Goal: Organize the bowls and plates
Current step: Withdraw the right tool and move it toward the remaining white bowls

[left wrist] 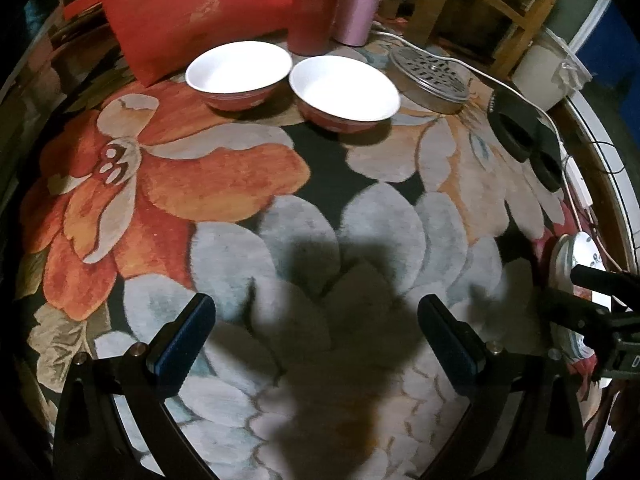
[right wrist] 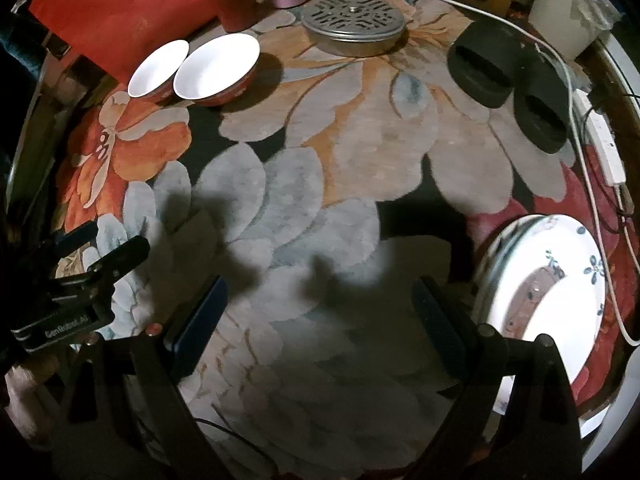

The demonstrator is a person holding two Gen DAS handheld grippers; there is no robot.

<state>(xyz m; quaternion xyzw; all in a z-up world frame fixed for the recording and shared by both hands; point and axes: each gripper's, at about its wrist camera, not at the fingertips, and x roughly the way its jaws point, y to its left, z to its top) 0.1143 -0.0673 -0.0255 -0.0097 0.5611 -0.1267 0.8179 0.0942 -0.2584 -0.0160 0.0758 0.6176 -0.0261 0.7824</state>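
Two bowls, white inside and red outside, stand side by side at the far side of the flowered table top: the left bowl [left wrist: 239, 67] [right wrist: 158, 68] and the right bowl [left wrist: 344, 88] [right wrist: 217, 66]. A stack of white plates with blue flowers [right wrist: 548, 280] lies at the right edge, also in the left wrist view [left wrist: 572, 252]. My left gripper [left wrist: 316, 328] is open and empty, well short of the bowls. My right gripper [right wrist: 320, 312] is open and empty, just left of the plates. Each gripper shows in the other's view: the right [left wrist: 592, 300], the left [right wrist: 104, 260].
A red bag [left wrist: 192, 8], a red cylinder [left wrist: 312, 8] and a pink one [left wrist: 362, 0] stand behind the bowls. A perforated metal lid [right wrist: 352, 20], two black slippers [right wrist: 484, 68], a white cable [right wrist: 576, 120] and a power strip [right wrist: 604, 148] lie at the far right.
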